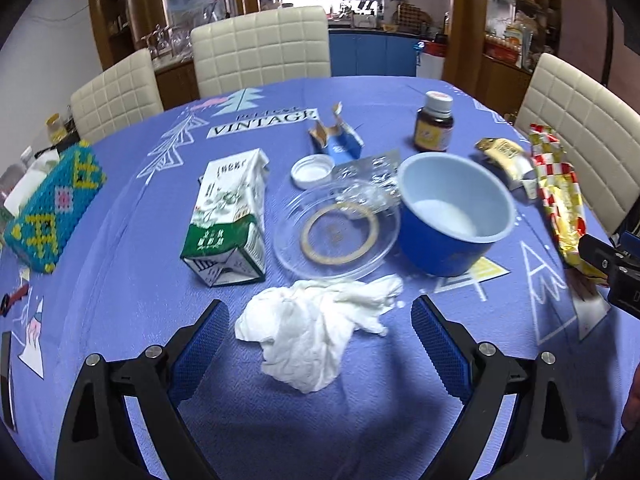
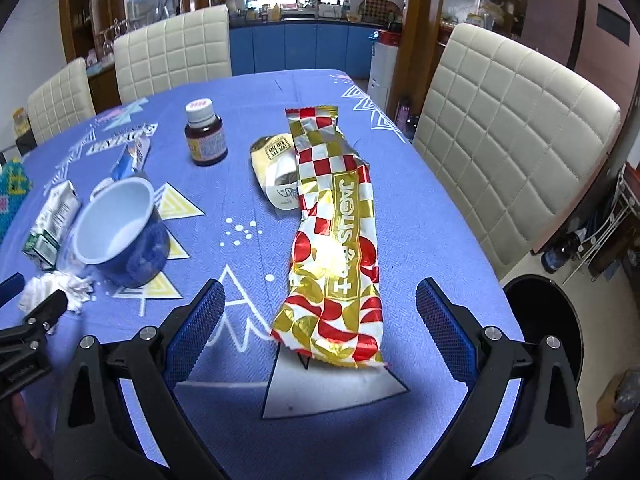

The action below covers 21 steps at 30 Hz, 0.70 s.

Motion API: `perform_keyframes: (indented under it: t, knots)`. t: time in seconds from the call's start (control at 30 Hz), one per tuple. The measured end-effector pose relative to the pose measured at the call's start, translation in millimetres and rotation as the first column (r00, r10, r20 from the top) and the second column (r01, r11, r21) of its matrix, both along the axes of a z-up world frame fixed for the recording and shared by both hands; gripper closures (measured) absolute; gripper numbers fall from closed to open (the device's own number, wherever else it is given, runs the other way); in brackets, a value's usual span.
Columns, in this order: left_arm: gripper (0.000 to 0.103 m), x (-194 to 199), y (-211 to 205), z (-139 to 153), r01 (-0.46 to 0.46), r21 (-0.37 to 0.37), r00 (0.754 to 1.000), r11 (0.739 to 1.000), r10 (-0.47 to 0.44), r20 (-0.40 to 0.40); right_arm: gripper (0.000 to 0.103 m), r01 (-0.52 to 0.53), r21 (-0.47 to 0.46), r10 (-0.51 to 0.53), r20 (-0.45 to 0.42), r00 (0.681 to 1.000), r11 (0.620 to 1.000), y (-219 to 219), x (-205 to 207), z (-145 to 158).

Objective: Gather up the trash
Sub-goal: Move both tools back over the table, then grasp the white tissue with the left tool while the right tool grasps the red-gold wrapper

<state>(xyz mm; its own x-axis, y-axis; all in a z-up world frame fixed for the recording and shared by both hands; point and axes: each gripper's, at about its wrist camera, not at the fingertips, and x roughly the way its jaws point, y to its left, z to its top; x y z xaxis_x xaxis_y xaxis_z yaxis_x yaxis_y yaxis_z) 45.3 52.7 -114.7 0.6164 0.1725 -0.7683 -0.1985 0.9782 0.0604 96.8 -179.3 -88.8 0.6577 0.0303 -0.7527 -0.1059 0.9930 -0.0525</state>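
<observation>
A crumpled white tissue [image 1: 316, 332] lies on the blue tablecloth between the open fingers of my left gripper [image 1: 320, 316], which holds nothing. A long red, gold and white snack wrapper [image 2: 336, 248] lies flat in front of my right gripper [image 2: 320, 296], whose open fingers stand either side of its near end. A green and white carton [image 1: 228, 216] lies on its side. A torn small blue carton [image 1: 336, 136], a clear blister pack [image 1: 368, 168], a white lid [image 1: 312, 170] and a small gold and white wrapper [image 2: 276, 172] also lie on the table.
A blue bowl [image 1: 452, 216], a clear glass dish [image 1: 336, 232] and a brown bottle [image 1: 434, 124] stand mid-table. A beaded tissue box [image 1: 52, 204] is at the left. White chairs [image 2: 512, 136] surround the table. A black bin [image 2: 544, 320] stands on the floor at the right.
</observation>
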Motion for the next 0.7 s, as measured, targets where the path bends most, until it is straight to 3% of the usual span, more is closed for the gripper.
perform_keyframes:
  t: [0.27, 0.5, 0.63, 0.7]
  knots:
    - [0.014, 1.6, 4.5, -9.3, -0.008, 0.012, 1.000, 1.000, 0.008, 0.006, 0.008, 0.003, 0.003, -0.003, -0.029, 1.000, 1.000, 1.4, 12.2, -16.1]
    - [0.035, 8.8, 6.3, -15.6, 0.005, -0.017, 1.000, 1.000, -0.005, -0.020, 0.020, -0.004, 0.005, 0.004, -0.071, 0.997, 1.000, 3.9, 14.5, -29.3]
    - [0.049, 7.1, 5.6, -14.6, 0.016, -0.027, 1.000, 1.000, -0.017, -0.014, 0.041, -0.007, 0.042, 0.010, -0.081, 0.997, 0.999, 1.9, 12.9, -32.0]
    - [0.061, 5.6, 4.5, -13.5, 0.018, -0.023, 1.000, 1.000, -0.019, -0.016, 0.060, -0.023, 0.045, 0.026, -0.082, 0.996, 0.999, 4.1, 11.9, -30.6]
